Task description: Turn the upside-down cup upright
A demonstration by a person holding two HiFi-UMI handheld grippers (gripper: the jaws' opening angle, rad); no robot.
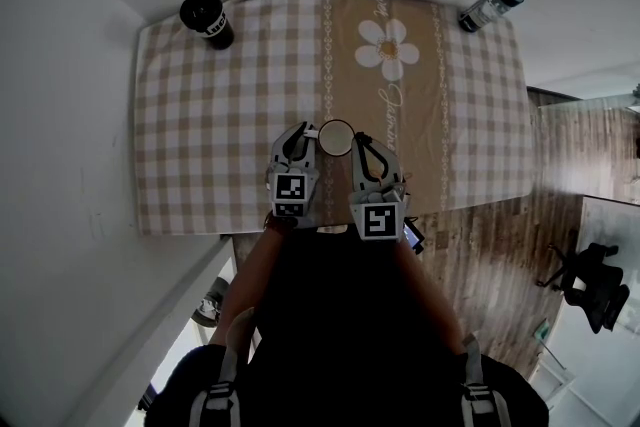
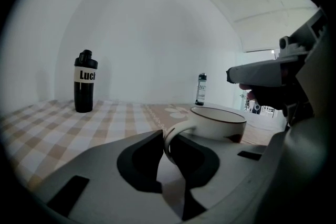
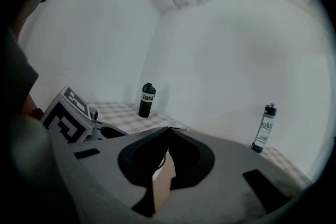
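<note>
The left gripper (image 2: 167,140) has its jaws closed onto the handle (image 2: 175,132) of the cup (image 2: 219,122), with the loop pinched between the pads. The handle is the cup's one projecting part, so this is a sound hold for steadying it. The cup stands mouth up, dark rim uppermost, on the checked tablecloth (image 1: 200,115), midway along the cloth's near edge. On that evidence the turning appears complete, with only the release outstanding. The right gripper (image 3: 168,132) has its jaws pressed together with nothing between them. It sits just right of the cup, seemingly as a guard rather than a grip — contact with the cup wall cannot be confirmed. Further out, a black bottle (image 1: 207,18) at the far left corner and a clear bottle (image 1: 492,5) at the far right stand upright, well apart from the work.
</note>
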